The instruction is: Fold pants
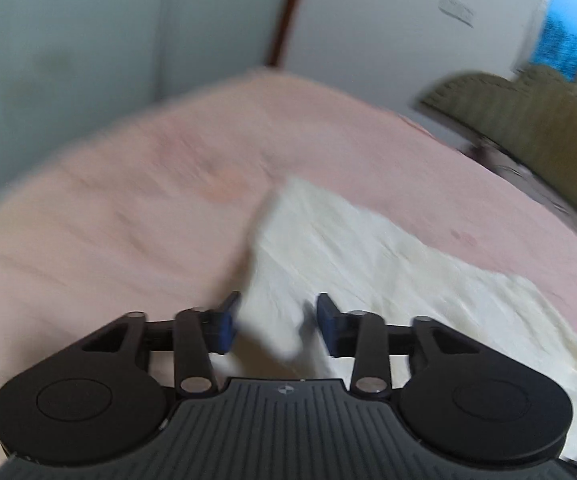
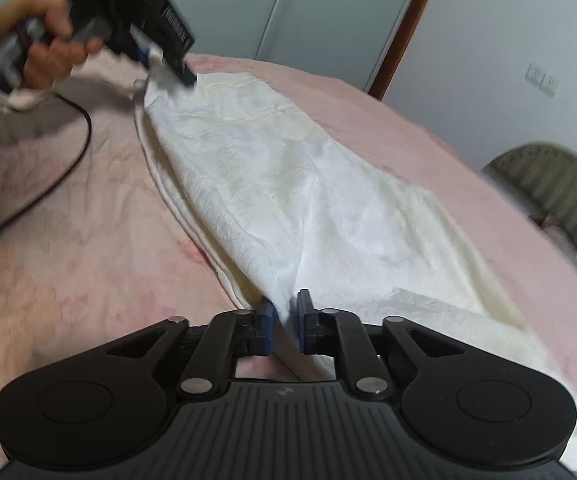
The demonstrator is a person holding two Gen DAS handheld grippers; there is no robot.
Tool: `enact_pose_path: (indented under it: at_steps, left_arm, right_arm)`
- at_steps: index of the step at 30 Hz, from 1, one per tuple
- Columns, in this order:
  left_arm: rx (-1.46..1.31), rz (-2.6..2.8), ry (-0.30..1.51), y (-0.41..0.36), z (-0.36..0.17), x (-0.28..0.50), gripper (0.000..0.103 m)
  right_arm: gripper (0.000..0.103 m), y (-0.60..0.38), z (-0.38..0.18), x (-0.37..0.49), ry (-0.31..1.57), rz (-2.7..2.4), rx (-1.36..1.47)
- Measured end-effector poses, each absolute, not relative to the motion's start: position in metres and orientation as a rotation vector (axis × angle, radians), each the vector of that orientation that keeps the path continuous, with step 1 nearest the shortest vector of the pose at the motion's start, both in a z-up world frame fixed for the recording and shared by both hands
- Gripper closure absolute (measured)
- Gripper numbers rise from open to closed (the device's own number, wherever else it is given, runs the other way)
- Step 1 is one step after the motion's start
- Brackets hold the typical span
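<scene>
Cream pants (image 2: 288,184) stretched across the pink bed (image 2: 68,248), a claw at each end.

Right gripper (image 2: 286,322) – jaws clamped on a fold of cloth at the near edge. Left gripper (image 1: 274,322) – blue pads apart, a raised corner of fabric loose between them; the person's hand (image 2: 44,44) holds it tilted above the far end.

White print on the left gripper (image 2: 156,56) body — too blurred to read, no other legible text
</scene>
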State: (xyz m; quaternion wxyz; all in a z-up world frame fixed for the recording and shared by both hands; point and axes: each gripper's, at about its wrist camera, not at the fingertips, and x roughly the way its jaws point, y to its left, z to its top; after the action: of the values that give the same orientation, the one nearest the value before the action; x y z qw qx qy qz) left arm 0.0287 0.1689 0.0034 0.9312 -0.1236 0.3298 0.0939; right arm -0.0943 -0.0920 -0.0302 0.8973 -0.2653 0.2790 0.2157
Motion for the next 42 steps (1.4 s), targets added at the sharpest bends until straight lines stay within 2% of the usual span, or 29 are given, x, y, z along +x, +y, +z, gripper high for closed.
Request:
enact_pose_path:
  at_steps: [1, 7, 11, 15, 17, 19, 21, 28, 36, 38, 41, 42]
  left_arm:
    - [-0.223, 0.240, 0.642, 0.168, 0.010, 0.023, 0.045]
    - [-0.107, 0.136, 0.540, 0.127, 0.042, 0.013, 0.039]
    - [-0.004, -0.106, 0.580, 0.060, 0.029, 0.023, 0.035]
    - [0.111, -0.361, 0.606, -0.009, 0.010, 0.016, 0.035]
    - [0.197, -0.465, 0.585, -0.041, 0.002, 0.006, 0.035]
    - [0.283, -0.562, 0.544, -0.069, -0.005, -0.006, 0.031]
    - [0.359, -0.624, 0.518, -0.091, -0.013, -0.015, 0.030]
    - [0.492, -0.764, 0.506, -0.136, -0.040, -0.029, 0.030]
    - [0.655, -0.738, 0.417, -0.171, -0.069, -0.028, 0.031]
    - [0.634, -0.735, 0.421, -0.174, -0.070, -0.025, 0.032]
    - [0.558, -0.758, 0.456, -0.171, -0.066, -0.016, 0.053]
    - [0.529, -0.761, 0.465, -0.168, -0.065, -0.015, 0.062]
  right_arm:
    - [0.088, -0.094, -0.027, -0.100, 0.576, 0.452, -0.563]
    - [0.088, -0.169, 0.001, -0.101, 0.589, 0.362, -0.214]
    - [0.088, -0.214, -0.023, -0.088, 0.740, 0.197, -0.043]
    - [0.087, -0.249, -0.017, -0.108, 0.671, 0.128, 0.089]
    - [0.079, -0.282, -0.011, -0.116, 0.610, -0.004, 0.175]
    - [0.051, -0.320, -0.012, -0.119, 0.560, -0.113, 0.302]
    - [0.043, -0.354, -0.020, -0.118, 0.548, -0.156, 0.465]
    - [0.043, -0.396, -0.052, -0.092, 0.505, 0.003, 0.915]
    - [0.043, -0.424, -0.046, -0.070, 0.373, 0.133, 1.134]
    - [0.043, -0.426, -0.043, -0.060, 0.385, 0.121, 1.101]
    - [0.043, -0.429, -0.045, -0.049, 0.426, 0.036, 1.041]
    - [0.043, -0.431, -0.048, -0.048, 0.431, 0.019, 1.038]
